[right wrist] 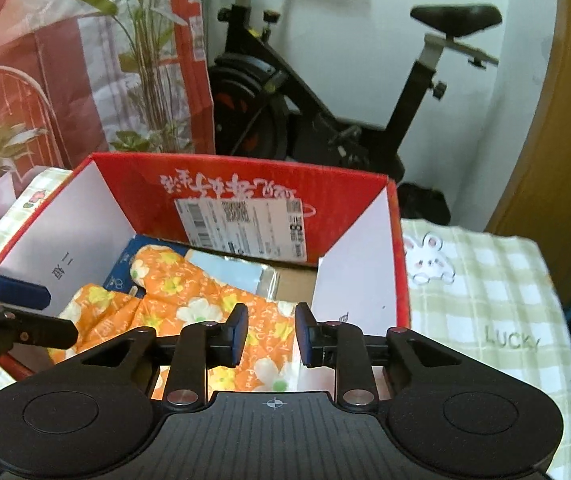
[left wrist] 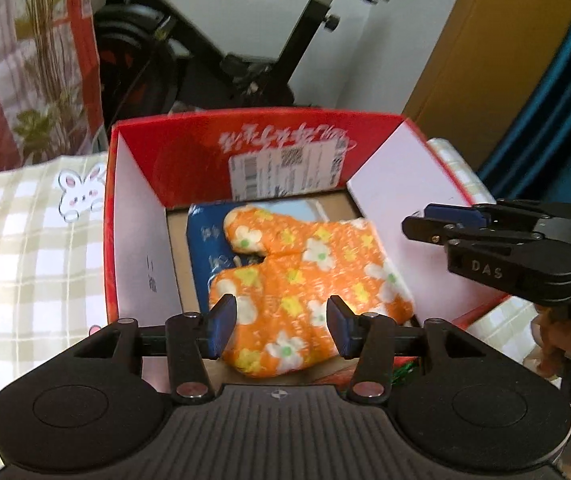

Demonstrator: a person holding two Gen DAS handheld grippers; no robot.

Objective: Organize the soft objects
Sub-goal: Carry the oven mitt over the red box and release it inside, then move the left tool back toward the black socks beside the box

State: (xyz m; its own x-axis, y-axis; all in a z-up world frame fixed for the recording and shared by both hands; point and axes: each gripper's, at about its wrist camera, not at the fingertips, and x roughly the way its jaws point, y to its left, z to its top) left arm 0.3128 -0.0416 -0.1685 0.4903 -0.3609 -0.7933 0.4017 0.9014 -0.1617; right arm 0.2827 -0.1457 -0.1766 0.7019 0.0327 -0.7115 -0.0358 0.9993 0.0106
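A checked green-and-white cloth [right wrist: 485, 300] with rabbit prints covers the surface, showing at the right of the right wrist view and the left of the left one. On it, mid-frame in both views, stands a red box [left wrist: 189, 148] with white inner walls and a shipping label [right wrist: 241, 224] on its far wall. Inside, filling the lower middle of the box, lies an orange oven glove [left wrist: 309, 280] with white and yellow flowers, spread over a blue packet [left wrist: 205, 248] and the cardboard floor.

The glove looks padded, light and floppy. It should sag when lifted and is not fragile. The cuff edge or the thumb, which sticks out toward the upper left of the glove, seems the best place to pinch.

The left gripper [left wrist: 281, 330], at the lower middle of its view, hangs above the glove with its tongs apart and nothing between them. The right gripper [right wrist: 271, 334] likewise has its tongs apart, somewhat narrower, over the near edge of the glove.
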